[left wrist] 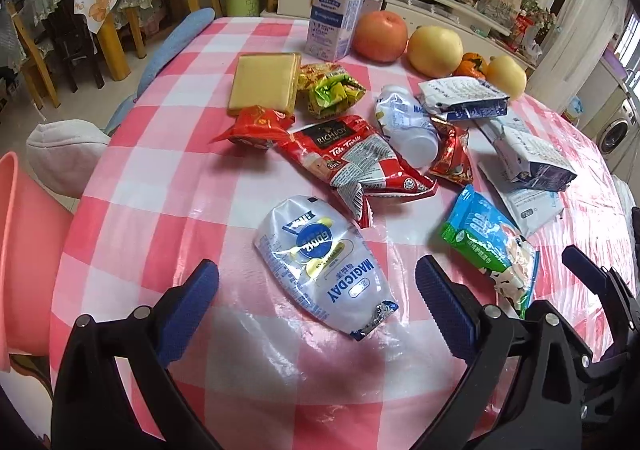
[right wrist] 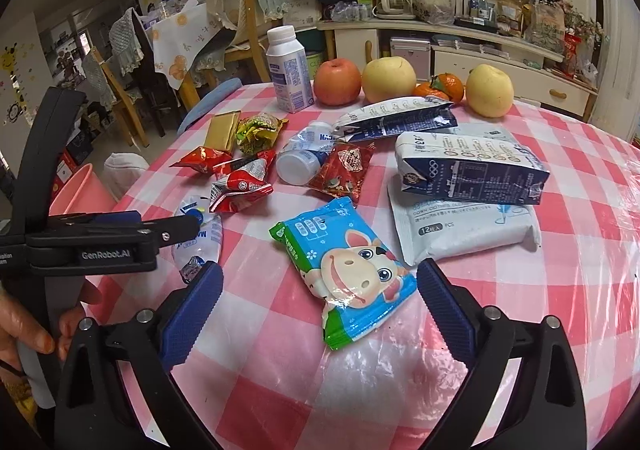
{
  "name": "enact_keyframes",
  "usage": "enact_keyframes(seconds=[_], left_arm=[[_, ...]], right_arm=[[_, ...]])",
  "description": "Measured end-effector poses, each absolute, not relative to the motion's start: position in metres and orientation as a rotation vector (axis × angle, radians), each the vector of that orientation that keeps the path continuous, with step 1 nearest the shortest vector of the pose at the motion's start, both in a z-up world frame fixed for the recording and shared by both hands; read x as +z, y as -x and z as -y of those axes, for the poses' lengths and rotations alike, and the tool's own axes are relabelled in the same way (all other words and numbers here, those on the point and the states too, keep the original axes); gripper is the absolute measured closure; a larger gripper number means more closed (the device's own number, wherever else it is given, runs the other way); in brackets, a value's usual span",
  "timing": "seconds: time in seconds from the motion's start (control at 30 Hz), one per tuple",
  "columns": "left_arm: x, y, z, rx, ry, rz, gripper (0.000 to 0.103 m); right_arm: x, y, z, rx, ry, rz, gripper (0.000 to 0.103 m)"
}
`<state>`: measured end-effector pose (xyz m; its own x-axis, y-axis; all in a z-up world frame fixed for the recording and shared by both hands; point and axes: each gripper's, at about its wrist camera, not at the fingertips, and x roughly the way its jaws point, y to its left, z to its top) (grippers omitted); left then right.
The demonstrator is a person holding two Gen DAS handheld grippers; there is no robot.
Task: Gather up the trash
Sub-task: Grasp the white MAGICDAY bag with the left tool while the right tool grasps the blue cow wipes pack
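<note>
Trash is strewn over the pink checked table point(left wrist: 160, 178). A flattened white pouch point(left wrist: 324, 262) lies between the fingers of my left gripper point(left wrist: 320, 290), which is open and hangs just above it without touching. In the right wrist view a green and blue cow packet point(right wrist: 352, 274) sits between the fingers of my right gripper point(right wrist: 320, 306); the pads stand clear of it, so it is open. Farther back lie red wrappers point(left wrist: 360, 166), a crushed clear bottle point(left wrist: 408, 126) and two flattened milk cartons point(right wrist: 468, 166).
A pink bin point(left wrist: 28, 270) stands beside the table at the left. At the far edge are an upright white bottle point(right wrist: 290, 70), an apple point(right wrist: 337, 82), pears point(right wrist: 389, 79) and tangerines point(right wrist: 442, 87). A wipes pack point(right wrist: 460, 234) lies under one carton. Chairs stand beyond the table.
</note>
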<state>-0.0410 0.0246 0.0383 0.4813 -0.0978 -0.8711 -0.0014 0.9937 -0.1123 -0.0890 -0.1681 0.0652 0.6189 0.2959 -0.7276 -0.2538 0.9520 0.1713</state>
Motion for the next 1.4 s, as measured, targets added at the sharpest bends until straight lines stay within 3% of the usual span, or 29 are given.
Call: enact_keyframes(seconds=[0.5, 0.63, 0.83, 1.1, 1.4], left_arm=[[0.02, 0.026, -0.019, 0.002, 0.066, -1.101, 0.005], [0.013, 0.023, -0.019, 0.017, 0.059, -1.115, 0.023], [0.013, 0.023, -0.023, 0.02, 0.027, -1.104, 0.025], [0.013, 0.025, -0.047, 0.012, 0.039, -1.114, 0.025], [0.008, 0.023, -0.047, 0.018, -0.011, -1.099, 0.018]], right_arm=[[0.046, 0.064, 0.162, 0.322, 0.037, -0.916, 0.019], [0.039, 0.055, 0.16, 0.321, 0.059, -0.938, 0.018], [0.032, 0.047, 0.156, 0.333, 0.078, -0.964, 0.017], [0.031, 0.052, 0.14, 0.499, 0.009, -1.005, 0.018], [0.025, 0.042, 0.133, 0.445, 0.015, -0.988, 0.018]])
